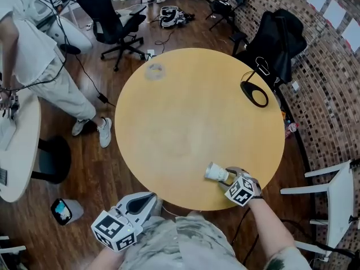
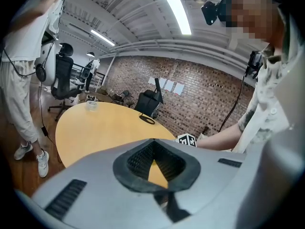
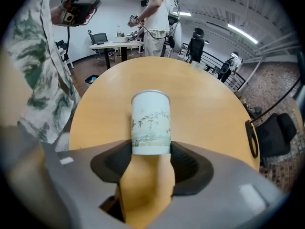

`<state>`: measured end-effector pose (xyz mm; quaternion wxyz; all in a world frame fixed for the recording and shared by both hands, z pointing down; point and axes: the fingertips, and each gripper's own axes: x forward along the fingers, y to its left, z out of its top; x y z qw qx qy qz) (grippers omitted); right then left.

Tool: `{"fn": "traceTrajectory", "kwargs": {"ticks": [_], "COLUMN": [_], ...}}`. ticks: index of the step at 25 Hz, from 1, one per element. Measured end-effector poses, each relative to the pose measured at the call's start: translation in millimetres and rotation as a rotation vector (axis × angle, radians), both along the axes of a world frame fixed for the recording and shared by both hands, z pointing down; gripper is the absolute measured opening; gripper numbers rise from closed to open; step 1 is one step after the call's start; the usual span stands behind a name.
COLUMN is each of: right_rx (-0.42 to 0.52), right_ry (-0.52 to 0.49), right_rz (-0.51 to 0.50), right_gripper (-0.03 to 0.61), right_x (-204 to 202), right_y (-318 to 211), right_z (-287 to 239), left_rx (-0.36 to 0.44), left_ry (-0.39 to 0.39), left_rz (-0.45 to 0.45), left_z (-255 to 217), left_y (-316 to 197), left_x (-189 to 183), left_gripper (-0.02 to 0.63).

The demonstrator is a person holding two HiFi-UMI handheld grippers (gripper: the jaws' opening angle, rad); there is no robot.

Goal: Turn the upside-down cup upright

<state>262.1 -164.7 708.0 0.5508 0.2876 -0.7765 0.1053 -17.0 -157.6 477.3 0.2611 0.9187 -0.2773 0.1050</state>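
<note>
A white cup point(image 1: 214, 173) with a painted bamboo pattern sits near the front right edge of the round yellow table point(image 1: 185, 122). My right gripper point(image 1: 226, 176) is shut on it. In the right gripper view the two dark pads press on the sides of the cup point(image 3: 150, 123) at its near end, and the cup's other end points away from the right gripper point(image 3: 150, 149) over the table. My left gripper point(image 1: 147, 202) hangs off the table's front edge, close to my body, with nothing in it. In its own view the left gripper point(image 2: 153, 159) has its jaws together.
A small clear glass point(image 1: 154, 71) stands at the table's far left side. A black loop-shaped stand point(image 1: 256, 93) rests at the far right edge. A person point(image 1: 39, 55) stands left of the table, near an office chair point(image 1: 112, 21). A white chair point(image 1: 337, 201) is at the right.
</note>
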Motion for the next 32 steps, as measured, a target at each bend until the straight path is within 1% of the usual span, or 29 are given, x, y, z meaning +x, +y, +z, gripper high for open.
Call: {"fn": "traceTrajectory", "kwargs": {"ticks": [3,5,8,11,16,19,22,25,28,32], "right_rx": [-0.005,-0.014,-0.028,-0.055,-0.136,-0.184,-0.217,-0.239,-0.244,-0.256], "right_ry": [0.089,0.183,0.360,0.531,0.786,0.900,0.971,0.993,0.983,0.918], "right_rz": [-0.008,-0.043,-0.130,-0.223,-0.364,-0.430,-0.457,-0.470,-0.487,-0.493], "right_gripper": [0.252,0.250,0.250,0.250,0.249,0.249,0.249,0.250,0.250,0.248], "right_x": [11.0,18.3,28.6,38.6,41.7,35.1,30.9,20.9,5.7,-13.0], "right_y": [-1.3,-3.0,-7.3,-12.5,-14.9,-14.0,-15.9,-19.4,-22.2,-23.9], "right_z": [-11.3,-19.2,-27.6,-31.6,-36.0,-35.9,-37.2,-35.9,-33.7,-27.7], "left_rx": [0.013,0.011,0.008,0.011,0.008,0.000,0.007,0.007,-0.008,-0.017], "left_ry": [0.009,0.018,0.019,0.023,0.052,0.075,0.080,0.079,0.084,0.086], "left_rz": [-0.025,-0.047,-0.057,-0.039,-0.009,-0.012,0.002,0.017,0.029,0.059], "left_z": [-2.2,-2.5,-0.8,3.1,5.9,6.1,5.6,9.5,15.7,21.3], "left_y": [-7.5,-11.0,-11.7,-12.8,-16.1,-21.1,-27.2,-32.3,-37.1,-41.7], "left_x": [-8.6,-16.0,-24.2,-24.7,-26.1,-32.0,-35.3,-42.8,-50.5,-55.8], "left_gripper": [0.006,0.006,0.006,0.006,0.006,0.006,0.006,0.006,0.006,0.006]}}
